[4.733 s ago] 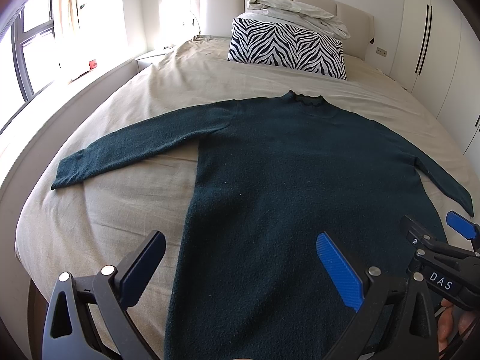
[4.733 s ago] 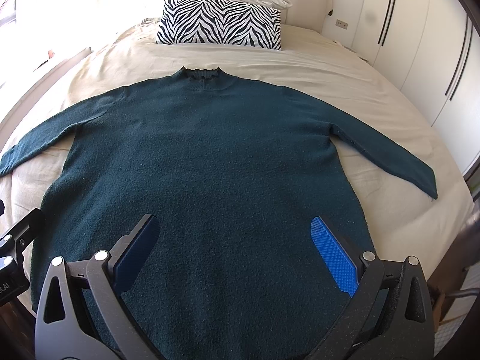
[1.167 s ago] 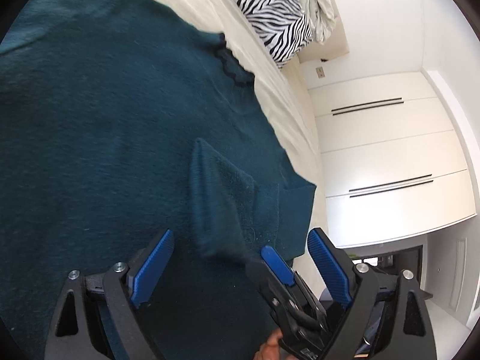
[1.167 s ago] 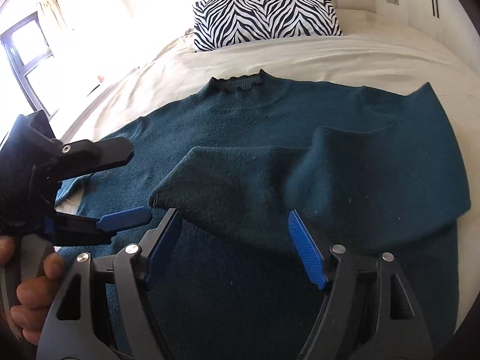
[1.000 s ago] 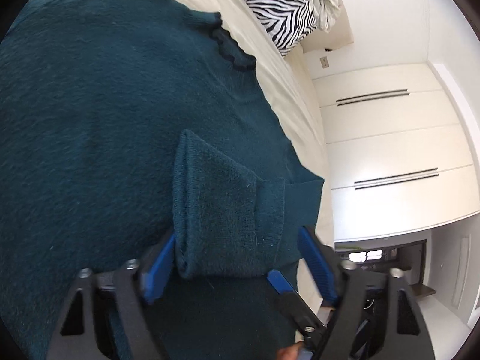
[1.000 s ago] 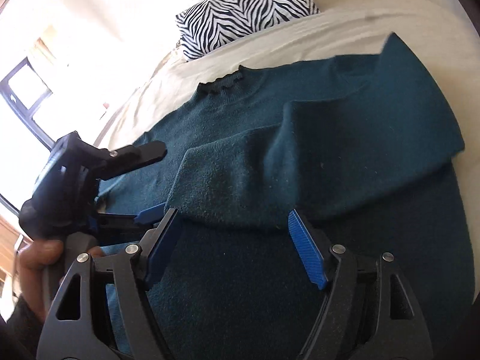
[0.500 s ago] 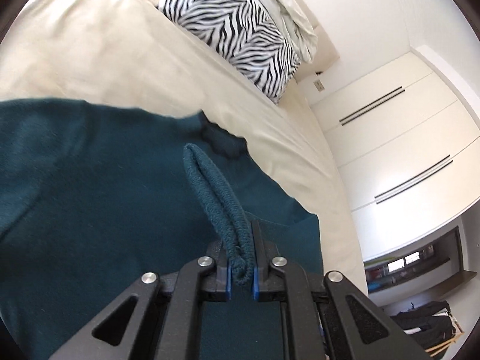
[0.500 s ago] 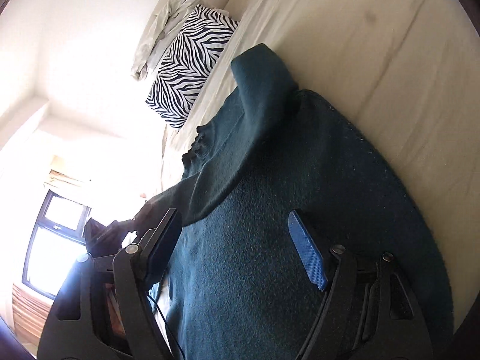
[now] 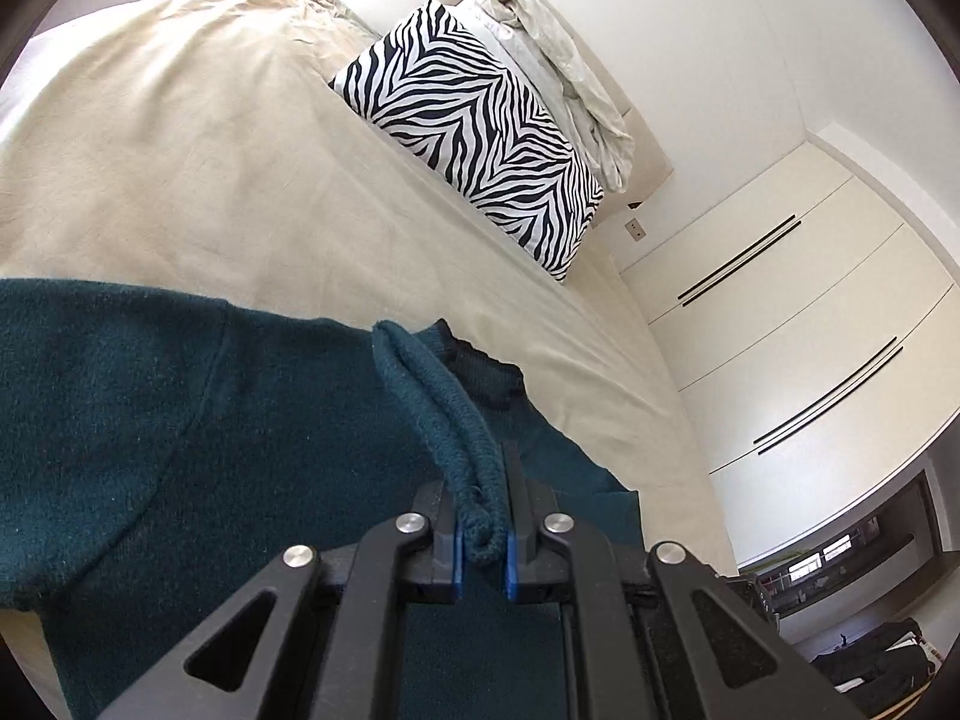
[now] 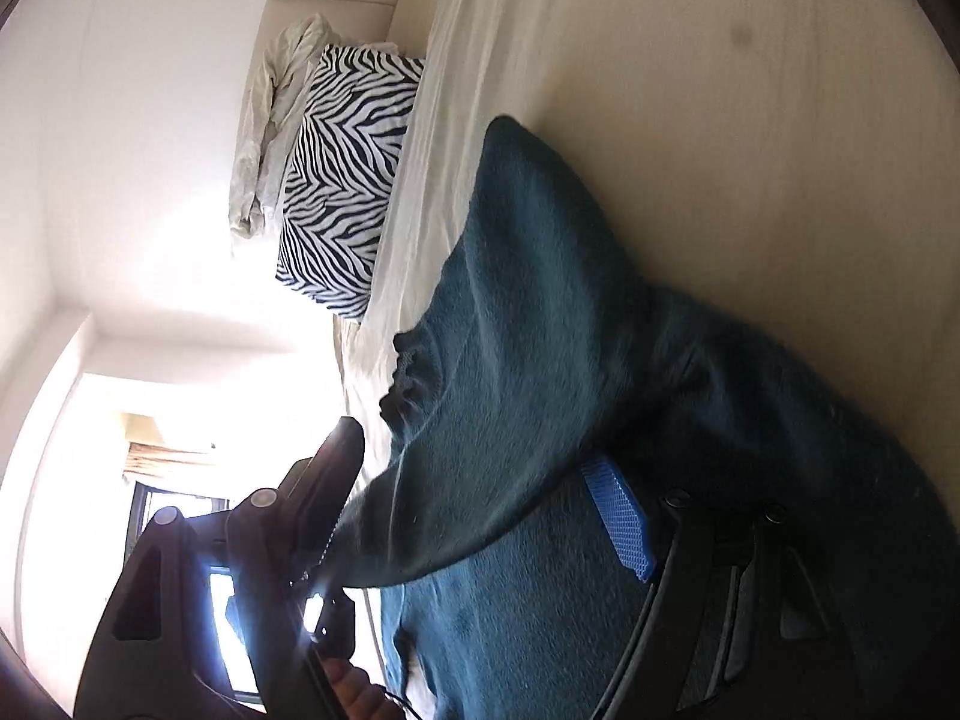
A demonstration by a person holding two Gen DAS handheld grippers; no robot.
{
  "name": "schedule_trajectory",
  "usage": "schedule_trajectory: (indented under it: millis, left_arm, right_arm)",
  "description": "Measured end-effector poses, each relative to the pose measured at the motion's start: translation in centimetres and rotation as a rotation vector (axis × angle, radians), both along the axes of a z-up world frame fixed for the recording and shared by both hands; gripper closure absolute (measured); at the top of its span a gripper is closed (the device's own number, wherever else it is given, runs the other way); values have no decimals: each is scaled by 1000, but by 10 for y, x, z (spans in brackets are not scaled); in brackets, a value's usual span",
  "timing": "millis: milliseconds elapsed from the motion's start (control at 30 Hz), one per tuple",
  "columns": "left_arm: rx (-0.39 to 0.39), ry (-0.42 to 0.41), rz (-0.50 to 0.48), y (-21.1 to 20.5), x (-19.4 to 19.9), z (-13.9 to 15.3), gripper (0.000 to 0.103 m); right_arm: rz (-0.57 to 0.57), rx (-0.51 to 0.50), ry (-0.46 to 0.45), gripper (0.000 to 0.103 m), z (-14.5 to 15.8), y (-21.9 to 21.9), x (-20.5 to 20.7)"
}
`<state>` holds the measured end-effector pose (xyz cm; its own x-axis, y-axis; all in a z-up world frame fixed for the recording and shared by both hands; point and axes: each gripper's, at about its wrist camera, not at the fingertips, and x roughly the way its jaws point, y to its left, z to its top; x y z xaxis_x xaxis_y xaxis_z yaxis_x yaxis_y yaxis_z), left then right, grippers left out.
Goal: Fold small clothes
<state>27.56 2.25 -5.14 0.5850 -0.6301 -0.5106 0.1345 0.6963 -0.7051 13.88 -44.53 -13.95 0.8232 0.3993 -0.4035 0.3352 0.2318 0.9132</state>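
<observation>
- The dark teal knit sweater (image 9: 150,420) lies spread on the beige bedsheet (image 9: 180,150), neckline (image 9: 480,372) toward the zebra-print pillow (image 9: 474,120), so its body stays flat as a base for folding.
- The left gripper (image 9: 483,534) is clenched on the ribbed cuff end of the right sleeve (image 9: 432,402), which rises from the blue pads as a doubled ridge; holding the cuff probably lets the sleeve be drawn across the chest.
- In the right wrist view the sleeve (image 10: 540,330) runs as a raised band over the sweater body (lifted, not yet laid down).
- The right gripper (image 10: 480,516) is released, jaws standing wide with the sleeve fabric passing between them and neither pad pressing on it; it seems placed to steady or tuck the fold.
- A crumpled pale sheet (image 9: 576,72) sits behind the pillow; white wardrobe doors (image 9: 780,330) fill the side wall.
- No brand, label or legible writing shows in either view.
</observation>
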Motion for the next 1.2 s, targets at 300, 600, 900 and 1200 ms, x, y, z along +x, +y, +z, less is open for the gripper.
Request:
schedule_trajectory:
  millis: [300,600,900,1200]
  left_arm:
    - [2,75,-10,-4,3,-38,93]
    - [27,74,-16,-9,3,-39,93]
    - [32,104,-19,-8,7,-57,92]
    - [94,147,-16,-2,5,-65,78]
  right_arm:
    - [-95,-9,-65,30,2,-17,-19]
    - [-32,-113,-50,29,15,-2,12]
    - [-92,-86,-105,48,-4,-25,-6]
    - [-32,-46,-60,46,-7,-21,-36]
